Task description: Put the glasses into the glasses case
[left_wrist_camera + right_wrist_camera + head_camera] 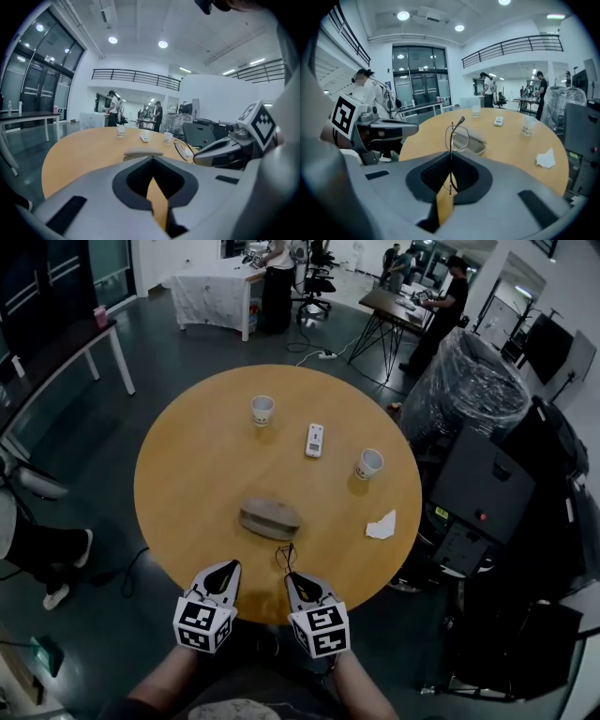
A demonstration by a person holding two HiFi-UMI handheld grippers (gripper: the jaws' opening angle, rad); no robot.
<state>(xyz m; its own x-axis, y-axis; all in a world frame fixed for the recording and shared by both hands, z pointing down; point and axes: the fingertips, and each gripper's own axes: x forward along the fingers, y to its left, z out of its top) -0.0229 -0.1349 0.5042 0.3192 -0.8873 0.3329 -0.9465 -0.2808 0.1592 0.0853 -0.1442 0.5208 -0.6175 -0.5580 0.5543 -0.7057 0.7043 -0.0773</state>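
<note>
The glasses [451, 140] are gripped in the right tongs [293, 579] over the desk's [187, 474] near edge. The left tongs [229, 570] are closed, empty. Bare desk separates them from the case [270, 518].

Left tongs [153, 187] — my jaws are closed together, with only a thin slit of desk visible between them and nothing gripped. Ahead, on the round wooden desk [79, 150], lies the glasses case [143, 153]. Beyond it stand a left paper cup [121, 131] and a right paper cup [167, 137], with a white remote [144, 138] between them. At right, my right tongs [199, 158] carry the glasses [180, 150] at the tip — the marker cube [258, 121] sits above.
</note>
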